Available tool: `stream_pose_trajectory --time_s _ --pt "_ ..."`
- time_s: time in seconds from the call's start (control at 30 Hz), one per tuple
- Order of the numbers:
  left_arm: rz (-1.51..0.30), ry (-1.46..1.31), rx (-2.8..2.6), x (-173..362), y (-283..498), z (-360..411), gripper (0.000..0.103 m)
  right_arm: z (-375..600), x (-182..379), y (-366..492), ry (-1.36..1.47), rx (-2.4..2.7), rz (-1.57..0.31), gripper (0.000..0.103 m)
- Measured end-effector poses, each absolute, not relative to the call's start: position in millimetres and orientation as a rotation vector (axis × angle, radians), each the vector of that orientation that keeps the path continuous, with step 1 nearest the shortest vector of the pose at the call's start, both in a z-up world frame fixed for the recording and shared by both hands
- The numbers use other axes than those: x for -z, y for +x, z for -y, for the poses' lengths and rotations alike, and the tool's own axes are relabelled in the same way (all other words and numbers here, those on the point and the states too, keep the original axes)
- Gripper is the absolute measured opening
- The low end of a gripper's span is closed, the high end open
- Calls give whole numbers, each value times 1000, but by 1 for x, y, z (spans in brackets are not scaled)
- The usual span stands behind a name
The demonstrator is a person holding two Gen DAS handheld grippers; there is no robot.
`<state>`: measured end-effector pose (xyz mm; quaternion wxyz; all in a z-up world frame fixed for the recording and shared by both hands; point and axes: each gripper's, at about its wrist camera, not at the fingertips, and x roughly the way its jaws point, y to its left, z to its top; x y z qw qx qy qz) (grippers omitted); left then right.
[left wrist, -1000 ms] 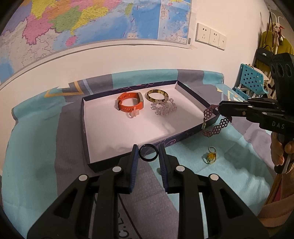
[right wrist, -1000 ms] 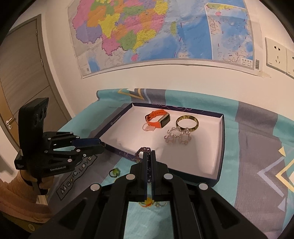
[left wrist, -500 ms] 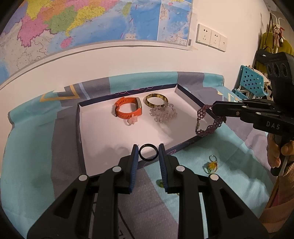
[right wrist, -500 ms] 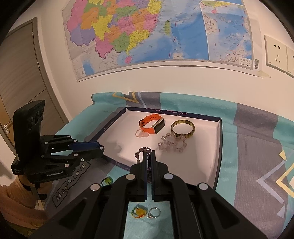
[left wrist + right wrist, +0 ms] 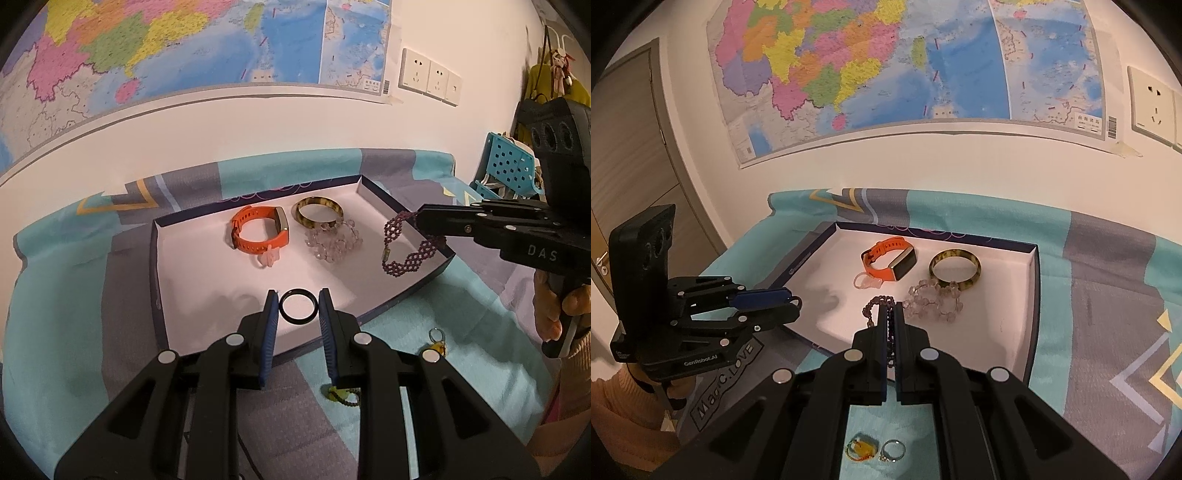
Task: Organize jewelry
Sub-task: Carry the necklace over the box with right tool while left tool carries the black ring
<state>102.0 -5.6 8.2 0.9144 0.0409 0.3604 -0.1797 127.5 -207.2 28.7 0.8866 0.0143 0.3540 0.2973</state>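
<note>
Both hands mid-carry, each w/ one piece, over the white-lined tray [image 5: 162, 280] on the teal-and-grey cloth.

Left gripper [image 5: 298, 308]: jaws part-closed on the black ring [image 5: 297, 306], pinched edge-to-edge between the blue pads, ring face-on to the camera. It hangs over the tray's near edge, inside the rim as far as the left view shows.

Right gripper [image 5: 891, 314]: jaws fully closed on the purple beaded bracelet [image 5: 406, 245]. One end is clamped; the rest dangles in a loop over the tray's right side, near the wall, not resting on the floor yet.

Already in the tray, at the back: orange watch band [image 5: 258, 232], tortoiseshell bangle [image 5: 319, 212], clear bead bracelet [image 5: 334, 242] touching the bangle, and a small pale ring [image 5: 866, 282] just beside the band.

Still out on the cloth: yellow charm [image 5: 862, 447] and silver ring [image 5: 893, 450], side by side in front of the tray.

Step, by my read: placing stage for both pieces. Next calls for lowering each to bare white floor, clear of the back group, then opening. The bracelet needs to touch down first so it doesn't drape over the wall. The ring may roll if let go on edge, so lay it flatter or go low. After that, the two small bits on the cloth.
</note>
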Motion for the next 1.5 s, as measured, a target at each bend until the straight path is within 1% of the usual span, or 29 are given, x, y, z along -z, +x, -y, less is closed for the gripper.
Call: stream_pose_trajectory --time_s 1.5 --pt "-770 101 367 -1 129 21 22 199 -16 156 57 -623 -796 2"
